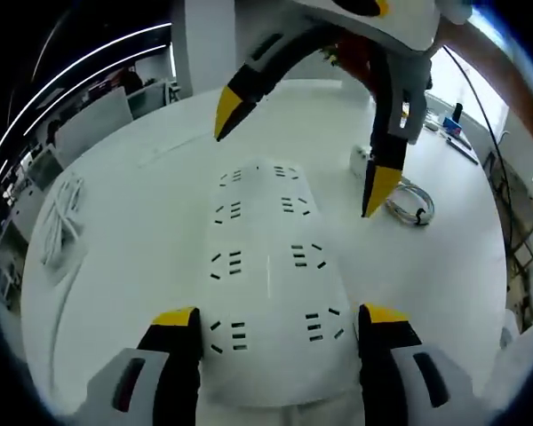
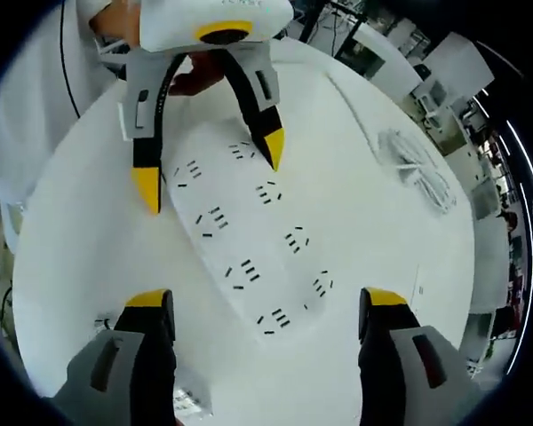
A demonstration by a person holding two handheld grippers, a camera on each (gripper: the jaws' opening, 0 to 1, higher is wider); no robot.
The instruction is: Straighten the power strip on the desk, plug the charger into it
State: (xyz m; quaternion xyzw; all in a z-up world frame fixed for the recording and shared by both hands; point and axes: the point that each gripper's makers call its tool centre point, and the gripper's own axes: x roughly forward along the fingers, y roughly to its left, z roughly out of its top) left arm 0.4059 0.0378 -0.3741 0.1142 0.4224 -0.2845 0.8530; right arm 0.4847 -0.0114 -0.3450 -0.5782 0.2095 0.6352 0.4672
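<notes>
From my left gripper (image 1: 280,333) I look along a white power strip (image 1: 268,257) lying flat on the white bench (image 1: 142,186), running from the bottom centre of the frame up toward the middle. It is a broad slab with rounded ends and two rows of dark socket slots; I count eight socket groups, four down each side. My left jaws stand wide apart, one on each side of the strip's near end, and I cannot tell whether the tips touch its edges. The right gripper (image 1: 298,169) comes in from the top of this frame, its two yellow-tipped jaws spread open over the far end of the strip, gripping nothing. At centre right, just beyond the right-hand jaw tip, I see one small white charger (image 1: 361,161) on the bench with a coil of grey cable (image 1: 410,202) beside it. At far left lies a bundle of white cable (image 1: 60,222). In the right gripper view the same strip (image 2: 249,240) runs diagonally from upper left to lower centre, my right gripper (image 2: 271,324) open at the bottom with its jaws either side of the near end, and the left gripper (image 2: 211,176) open at the top, straddling the far end. A bundle of white cable (image 2: 417,173) sits at upper right.
</notes>
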